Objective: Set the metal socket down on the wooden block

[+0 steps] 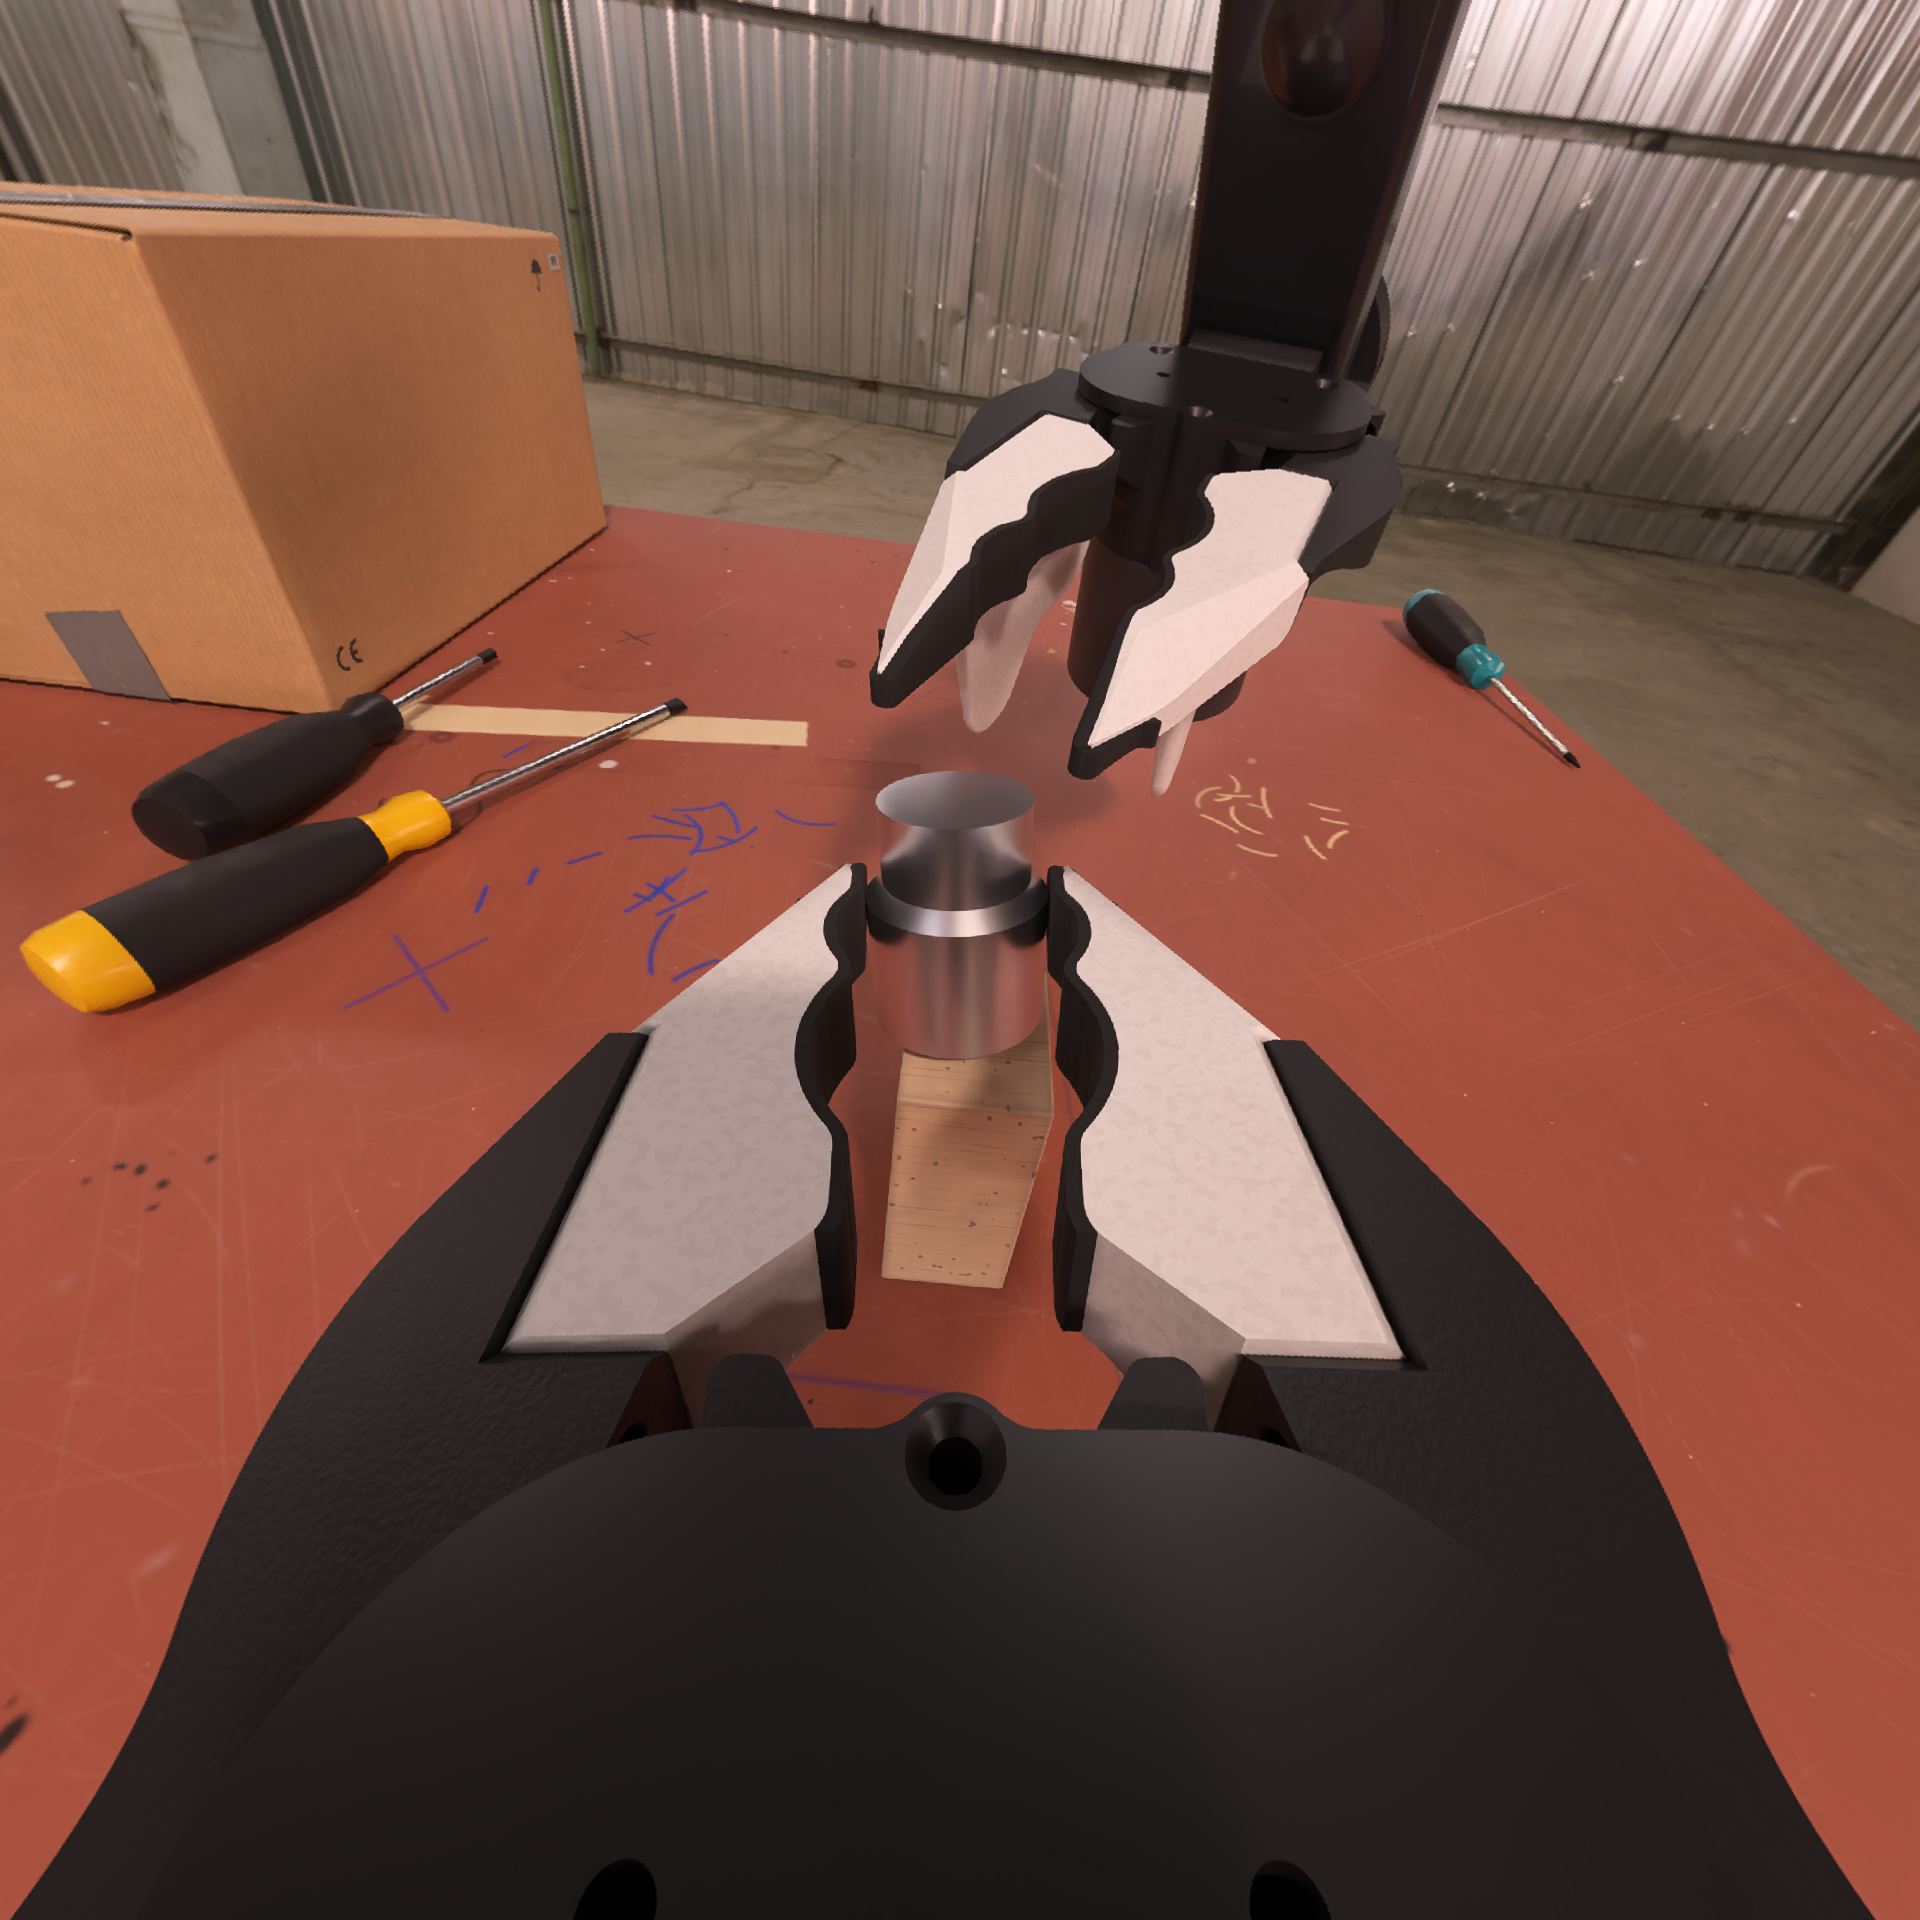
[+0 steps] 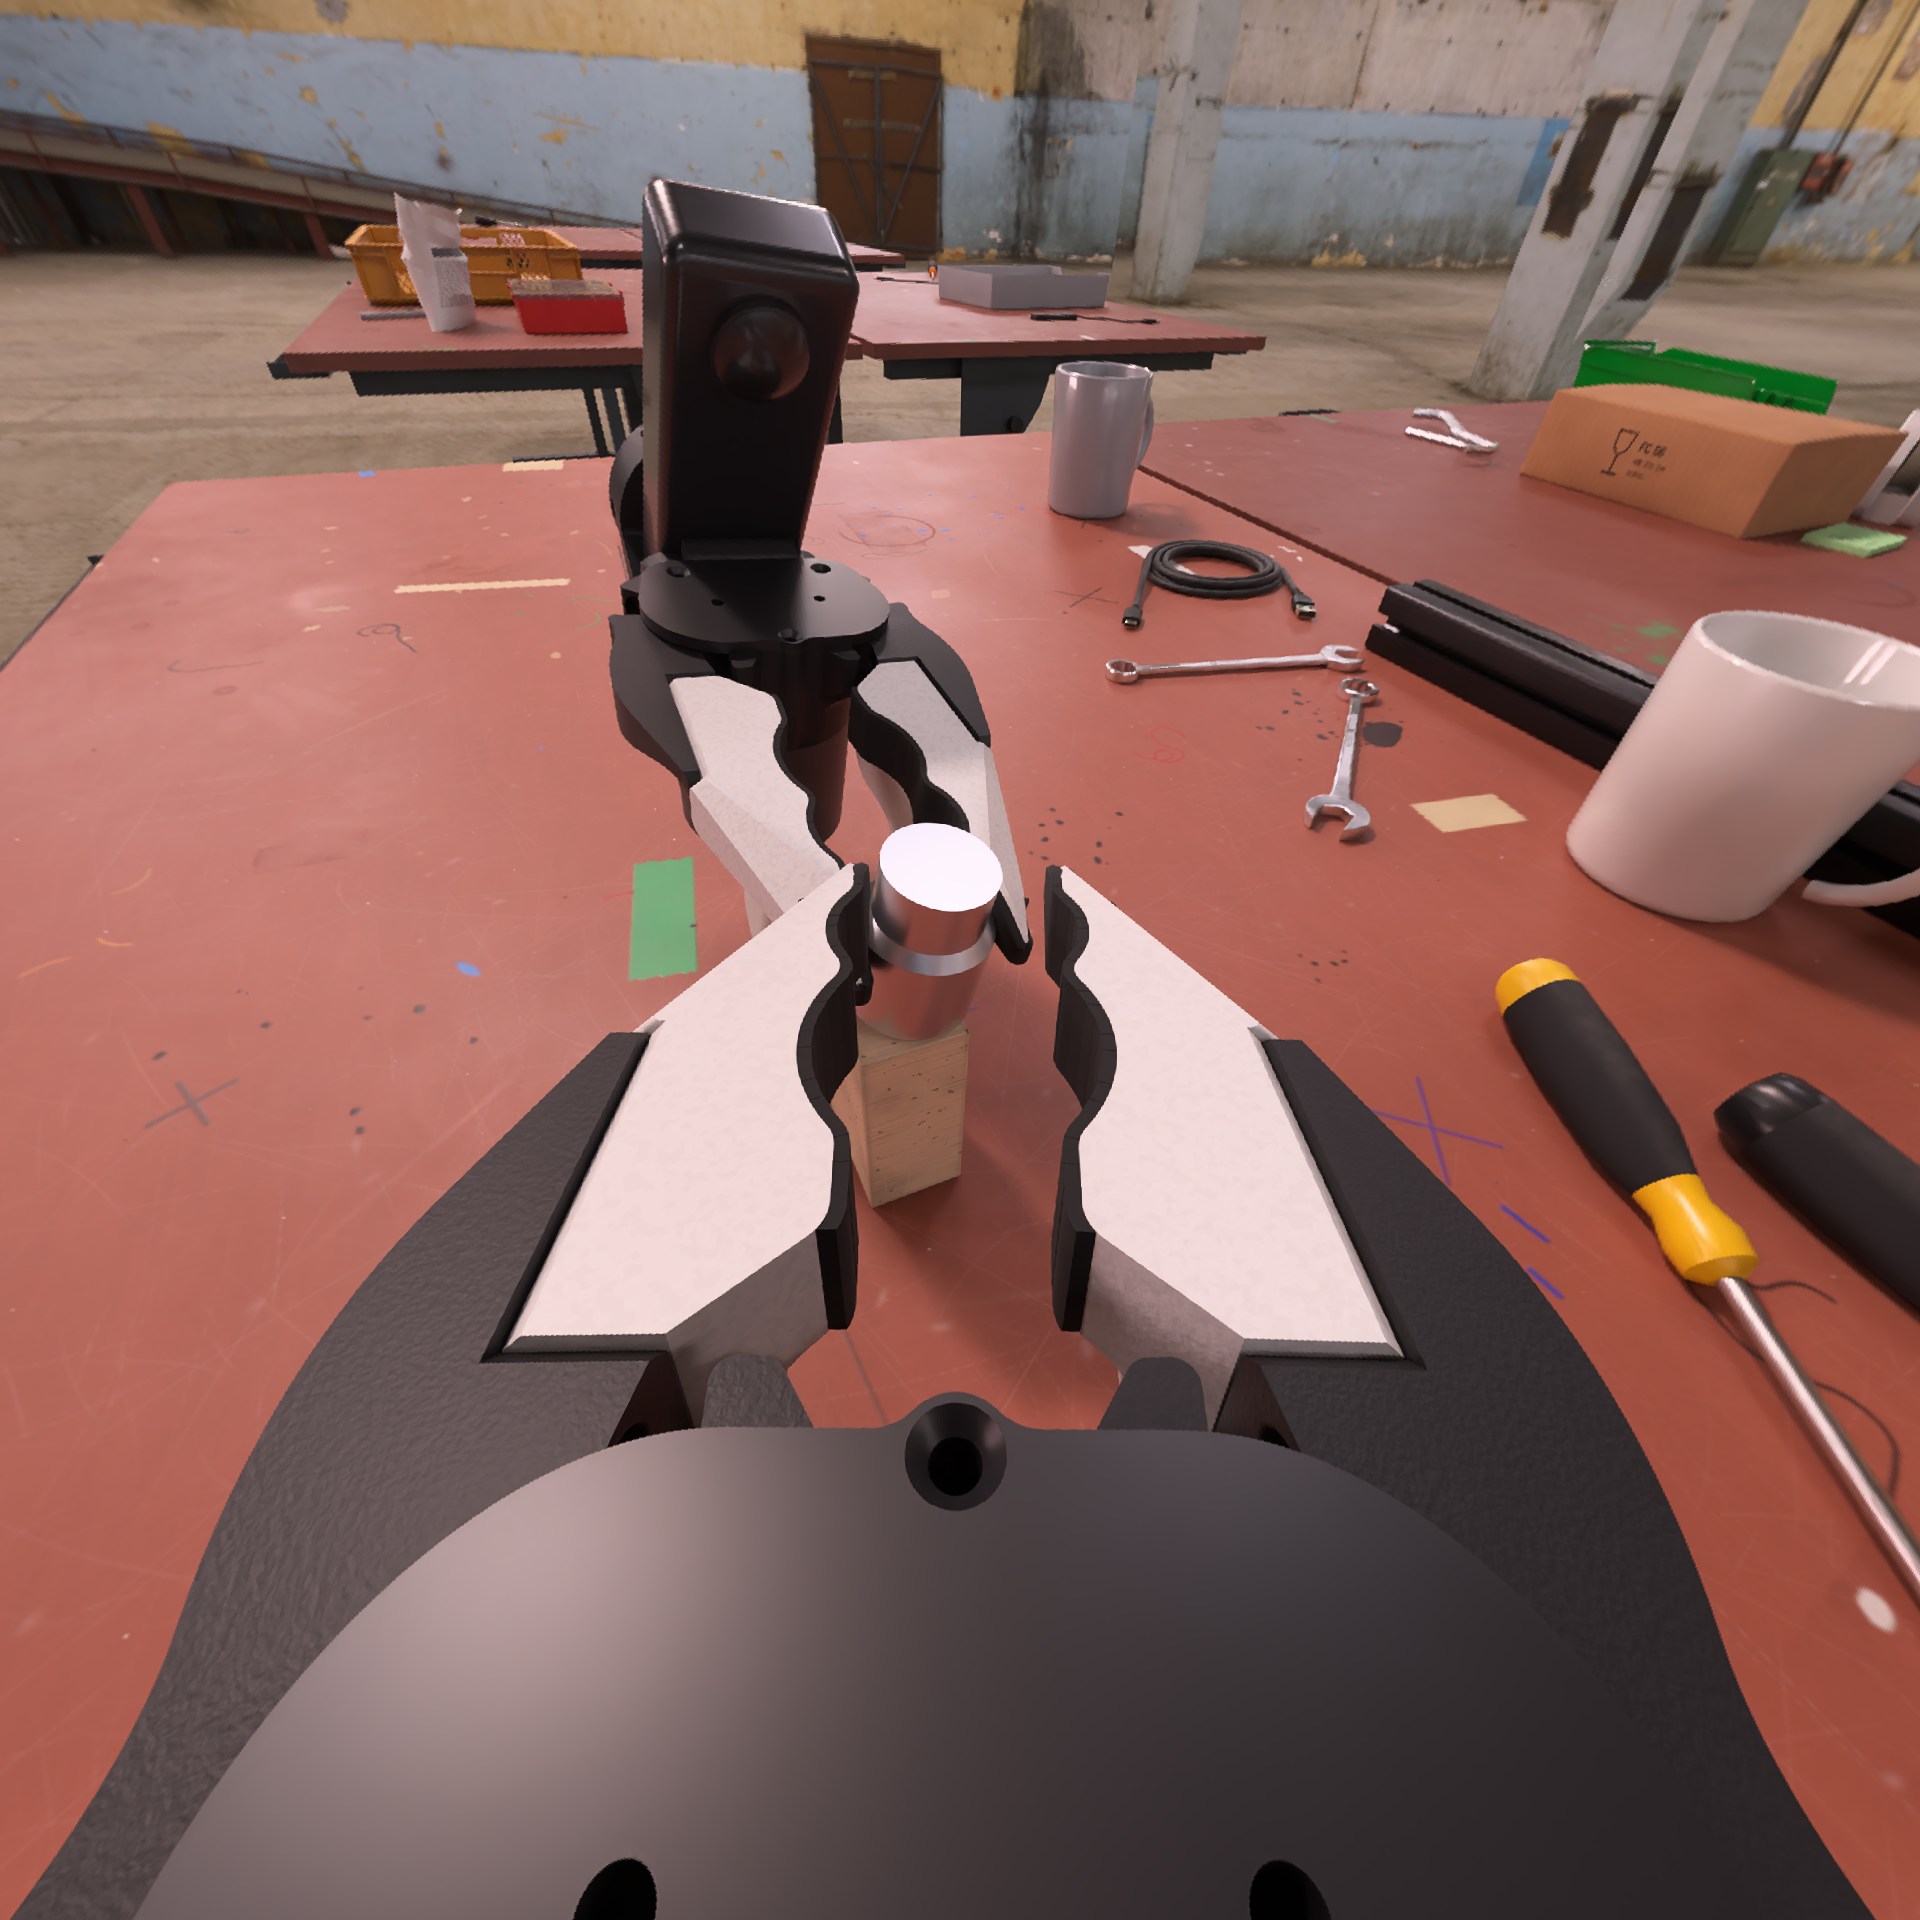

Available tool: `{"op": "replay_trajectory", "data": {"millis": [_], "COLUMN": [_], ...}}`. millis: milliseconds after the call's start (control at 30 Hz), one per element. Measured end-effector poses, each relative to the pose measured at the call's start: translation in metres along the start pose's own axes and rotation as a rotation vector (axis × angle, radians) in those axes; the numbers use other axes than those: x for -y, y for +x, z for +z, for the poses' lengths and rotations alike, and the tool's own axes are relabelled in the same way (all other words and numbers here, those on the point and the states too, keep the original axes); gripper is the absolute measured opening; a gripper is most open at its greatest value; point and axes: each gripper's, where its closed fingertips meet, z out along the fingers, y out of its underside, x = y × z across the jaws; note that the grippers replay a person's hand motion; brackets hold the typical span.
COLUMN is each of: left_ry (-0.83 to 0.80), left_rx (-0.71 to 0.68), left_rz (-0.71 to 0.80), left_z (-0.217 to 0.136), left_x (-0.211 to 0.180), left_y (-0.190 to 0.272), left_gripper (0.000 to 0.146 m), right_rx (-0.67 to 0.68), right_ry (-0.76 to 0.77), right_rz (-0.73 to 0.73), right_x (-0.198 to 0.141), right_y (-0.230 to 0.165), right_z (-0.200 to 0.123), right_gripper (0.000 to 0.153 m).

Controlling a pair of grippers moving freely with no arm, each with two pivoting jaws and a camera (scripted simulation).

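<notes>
Left wrist view. Left gripper (image 1: 954, 894), black body with white finger pads, fills the lower half of the frame; its jaws are clamped on the stepped, polished metal socket (image 1: 956, 925) at frame centre. The socket stands upright, its base at or touching the top of the pale, square-sectioned wooden block (image 1: 961, 1174) directly beneath; contact cannot be confirmed. Right gripper (image 1: 1049, 717) hangs in the upper right, jaws apart, empty, near the socket but clear of it. Red worktop (image 1: 1558, 1039); yellow-and-black screwdriver (image 1: 239, 904) at left.

Right wrist view. Right gripper (image 2: 954, 894) in the lower half, jaws apart around nothing; the socket (image 2: 935, 935) sits toward its left finger, whether touching cannot be told. Left gripper (image 2: 914, 883) reaches in from the upper centre, grasping the socket over the block (image 2: 909, 1112). White ceramic mug (image 2: 1745, 769) at right edge.

Step judged: final placement, nearly complete. Next move calls for seating the socket flat and centred, then parting the left fingers evenly and withdrawing without tipping it.
</notes>
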Motion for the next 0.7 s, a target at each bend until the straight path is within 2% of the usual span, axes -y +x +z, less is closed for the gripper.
{"op": "replay_trajectory", "data": {"millis": [133,233,300,533,700], "left_ry": [-0.002,-0.035,-0.060,-0.153,-0.309], "left_rx": [-0.010,-0.034,-0.023,0.042,0.093], "left_rz": [-0.007,0.047,0.064,0.114,0.184], "left_z": [-0.001,-0.008,-0.013,-0.010,-0.004], "left_x": [-0.001,-0.006,-0.011,-0.023,-0.043], "left_y": [0.003,0.006,0.005,0.000,-0.004], "left_gripper": [0.034,0.034,0.042,0.039,0.038], "right_rx": [0.021,0.013,-0.002,-0.034,-0.051], "right_ry": [-0.017,-0.029,-0.032,-0.053,-0.065], "right_rz": [0.018,0.009,0.006,-0.026,-0.062], "right_x": [0.000,0.000,0.001,0.000,0.000], "right_y": [-0.002,-0.002,0.000,0.002,0.000], "right_z": [0.000,-0.001,-0.002,-0.002,-0.001], "right_gripper": [0.033,0.033,0.030,0.029,0.029]}}
